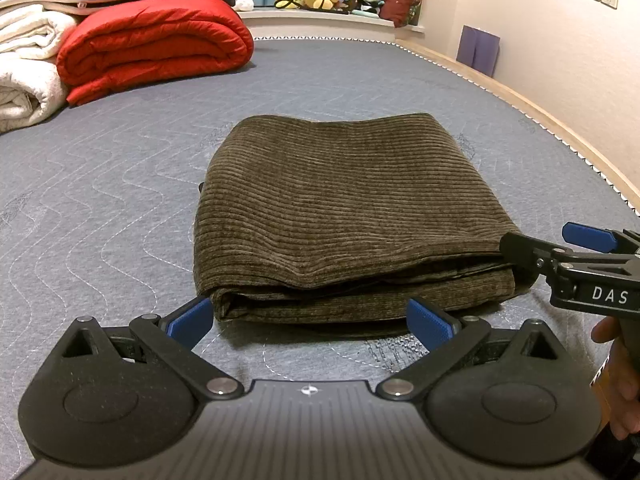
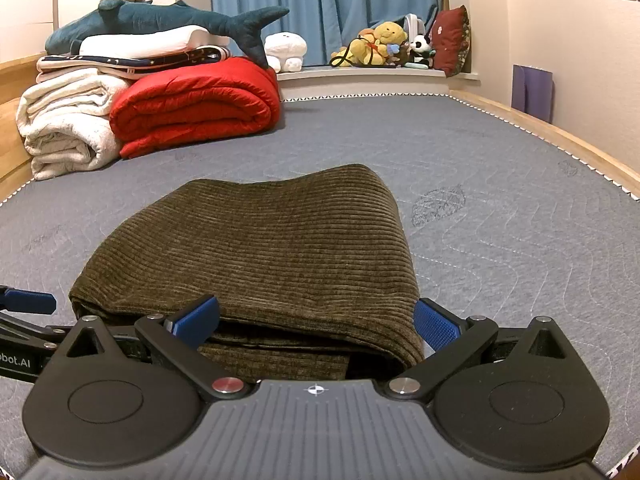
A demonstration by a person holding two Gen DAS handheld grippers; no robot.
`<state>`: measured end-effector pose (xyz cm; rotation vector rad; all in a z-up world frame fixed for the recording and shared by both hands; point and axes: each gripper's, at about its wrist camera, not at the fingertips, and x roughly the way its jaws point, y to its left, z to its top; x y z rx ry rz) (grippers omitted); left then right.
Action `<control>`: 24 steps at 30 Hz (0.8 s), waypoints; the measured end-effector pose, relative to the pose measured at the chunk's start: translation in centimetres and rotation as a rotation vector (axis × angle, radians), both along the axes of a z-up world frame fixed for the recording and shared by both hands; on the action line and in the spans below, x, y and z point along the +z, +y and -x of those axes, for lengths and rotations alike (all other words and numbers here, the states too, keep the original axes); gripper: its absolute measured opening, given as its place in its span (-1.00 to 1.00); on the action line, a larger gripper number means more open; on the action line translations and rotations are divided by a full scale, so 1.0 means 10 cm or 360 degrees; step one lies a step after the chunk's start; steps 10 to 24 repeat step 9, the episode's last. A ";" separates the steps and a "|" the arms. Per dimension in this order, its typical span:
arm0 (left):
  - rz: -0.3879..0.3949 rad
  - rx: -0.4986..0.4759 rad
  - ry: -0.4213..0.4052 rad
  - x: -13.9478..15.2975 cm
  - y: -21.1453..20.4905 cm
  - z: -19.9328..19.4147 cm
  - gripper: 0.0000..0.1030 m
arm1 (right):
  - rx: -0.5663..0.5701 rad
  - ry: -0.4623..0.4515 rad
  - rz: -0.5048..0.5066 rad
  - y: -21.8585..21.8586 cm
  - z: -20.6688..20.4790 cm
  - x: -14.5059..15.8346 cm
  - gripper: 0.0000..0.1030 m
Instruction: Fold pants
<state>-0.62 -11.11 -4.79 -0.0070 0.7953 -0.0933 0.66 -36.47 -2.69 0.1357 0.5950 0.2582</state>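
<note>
The olive-brown corduroy pants (image 1: 344, 208) lie folded into a thick rectangle on the grey quilted mattress (image 1: 100, 200). My left gripper (image 1: 311, 322) is open, just short of the near edge of the stack, its blue pads apart on either side. My right gripper (image 1: 536, 252) comes in from the right at the stack's near right corner. In the right wrist view the pants (image 2: 256, 248) fill the middle, and my right gripper (image 2: 316, 324) stands open with the near corner of the stack between its spread fingers. A left gripper finger (image 2: 28, 304) shows at the left edge.
A red quilt (image 1: 156, 48) and white blankets (image 1: 28, 72) are stacked at the far left, with a plush shark (image 2: 160, 20) on top. Plush toys (image 2: 384, 44) sit on the window ledge. The wooden bed frame (image 1: 540, 116) runs along the right.
</note>
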 end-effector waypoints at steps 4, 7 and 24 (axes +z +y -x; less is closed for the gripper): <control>0.0000 -0.0007 -0.0005 0.01 -0.01 0.00 0.99 | -0.0004 -0.0002 0.0000 0.00 0.00 0.00 0.99; 0.0006 -0.0020 -0.0016 0.01 0.00 0.01 0.99 | -0.0006 -0.0002 -0.0004 0.01 0.00 0.00 0.99; 0.0000 -0.0022 -0.0021 0.01 -0.01 0.01 0.99 | -0.0008 -0.0003 -0.0003 0.01 0.00 0.00 0.99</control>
